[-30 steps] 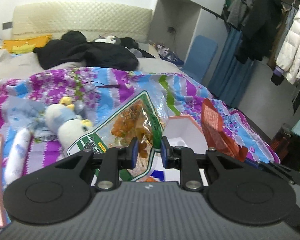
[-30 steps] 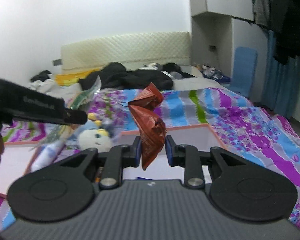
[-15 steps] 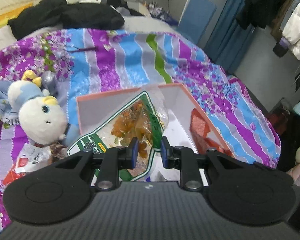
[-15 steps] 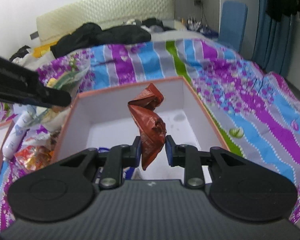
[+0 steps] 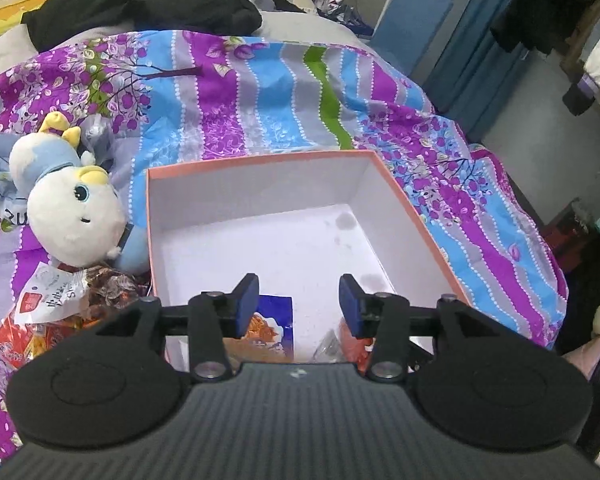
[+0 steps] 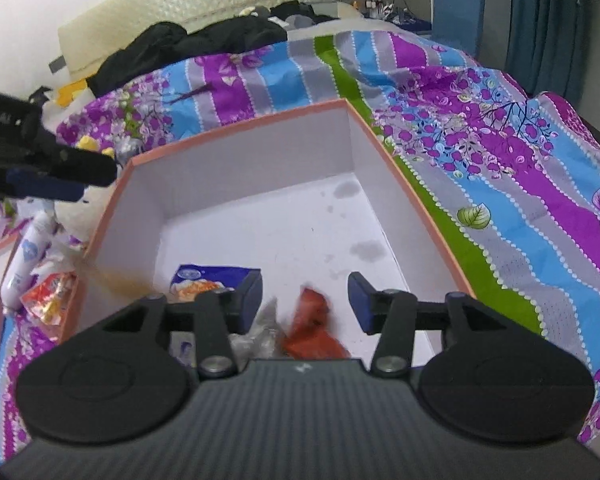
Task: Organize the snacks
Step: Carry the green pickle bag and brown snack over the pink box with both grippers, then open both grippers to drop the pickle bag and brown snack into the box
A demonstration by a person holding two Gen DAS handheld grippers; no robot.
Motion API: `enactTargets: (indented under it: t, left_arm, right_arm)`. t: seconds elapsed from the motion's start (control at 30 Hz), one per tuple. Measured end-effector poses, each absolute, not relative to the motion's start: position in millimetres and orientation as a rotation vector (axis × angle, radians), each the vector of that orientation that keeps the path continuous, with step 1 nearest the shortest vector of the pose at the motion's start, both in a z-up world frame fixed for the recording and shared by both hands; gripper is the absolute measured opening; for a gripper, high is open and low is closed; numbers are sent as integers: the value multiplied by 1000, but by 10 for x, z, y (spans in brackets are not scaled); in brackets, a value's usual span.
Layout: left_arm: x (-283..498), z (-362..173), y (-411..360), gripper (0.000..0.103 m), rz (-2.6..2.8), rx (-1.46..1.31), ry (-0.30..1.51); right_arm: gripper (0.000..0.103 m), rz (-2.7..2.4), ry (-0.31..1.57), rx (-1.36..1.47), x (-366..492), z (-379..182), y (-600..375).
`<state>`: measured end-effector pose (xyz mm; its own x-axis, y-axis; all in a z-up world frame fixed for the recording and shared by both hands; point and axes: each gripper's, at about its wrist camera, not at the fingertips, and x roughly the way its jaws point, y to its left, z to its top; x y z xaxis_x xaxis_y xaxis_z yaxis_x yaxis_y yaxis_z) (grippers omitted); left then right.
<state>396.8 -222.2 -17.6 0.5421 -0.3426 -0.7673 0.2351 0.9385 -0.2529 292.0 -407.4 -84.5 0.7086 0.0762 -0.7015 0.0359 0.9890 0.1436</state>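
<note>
Left tool (image 5: pixel 299 300) and right tool (image 6: pixel 305 300), both with jaws spread and nothing between the pads; each has just been opening. Both hang above the near end of the orange-rimmed box (image 6: pixel 236 128) standing on the bed (image 6: pixel 520 184). Inside the box, near its front wall: a red packet (image 6: pixel 314 332), blurred; a blue packet (image 6: pixel 216 278); a clear wrapper (image 6: pixel 260 334). More snack packets (image 5: pixel 56 312) and a plush toy (image 5: pixel 72 216) lie on the bed just beside the box's left wall.
</note>
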Motion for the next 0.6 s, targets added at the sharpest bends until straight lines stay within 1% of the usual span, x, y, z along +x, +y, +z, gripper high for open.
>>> enactTargets:
  t: [0.17,0.37,0.6]
  left_arm:
    - [3776,76,-2123,50,-369,-96,859]
    - [3401,450,-1950,51,-386,-24,718]
    - [2972,621,-1577,51,-361,-13,618]
  right_arm:
    - [50,23,704,169,2814,-589,-4021]
    - [50,53,599,182,2615,-214,-3890]
    - [50,81,508,172,2312,58,-3646]
